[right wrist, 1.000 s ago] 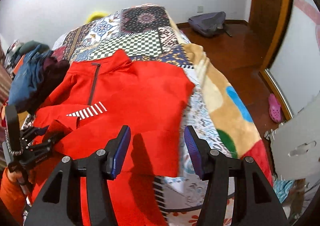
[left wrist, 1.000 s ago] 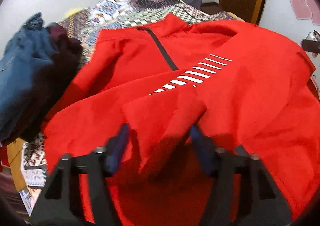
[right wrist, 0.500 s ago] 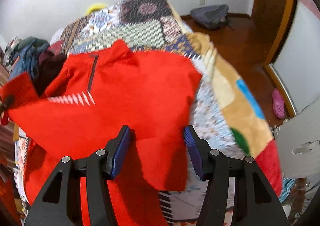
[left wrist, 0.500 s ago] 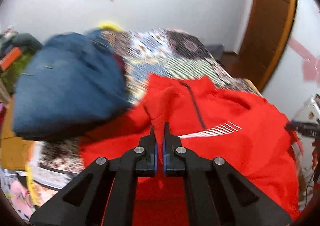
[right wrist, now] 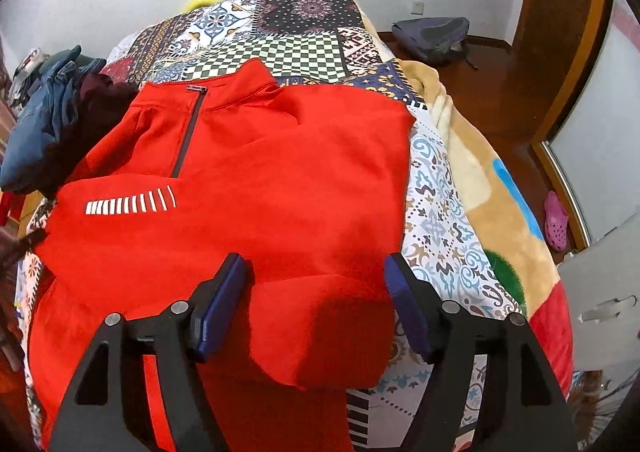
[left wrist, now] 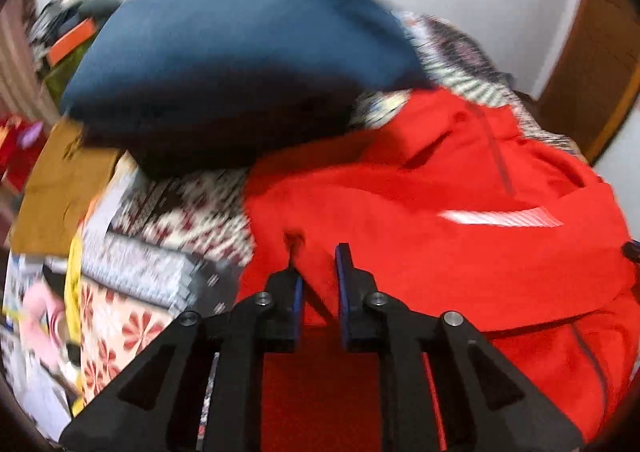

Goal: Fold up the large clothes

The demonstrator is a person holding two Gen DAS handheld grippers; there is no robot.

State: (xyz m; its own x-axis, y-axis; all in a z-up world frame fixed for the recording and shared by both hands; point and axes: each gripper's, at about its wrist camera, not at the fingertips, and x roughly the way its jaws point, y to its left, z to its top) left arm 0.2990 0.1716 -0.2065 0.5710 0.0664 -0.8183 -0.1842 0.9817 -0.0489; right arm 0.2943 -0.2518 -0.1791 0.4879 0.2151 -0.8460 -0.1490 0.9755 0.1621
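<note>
A bright red zip-neck fleece pullover (right wrist: 256, 180) lies half-folded on the patchwork-quilted bed (right wrist: 304, 32), both tools having just been opening to release it, left tool (left wrist: 318, 272) narrowly parted, right tool (right wrist: 316, 292) spread wide

left gripper (left wrist: 318, 280): jaws just reopened, narrow gap | right gripper (right wrist: 316, 288): jaws widening

Pullover (right wrist: 280, 180) on bed (right wrist: 440, 236), clothes pile (right wrist: 44, 124) left
</note>
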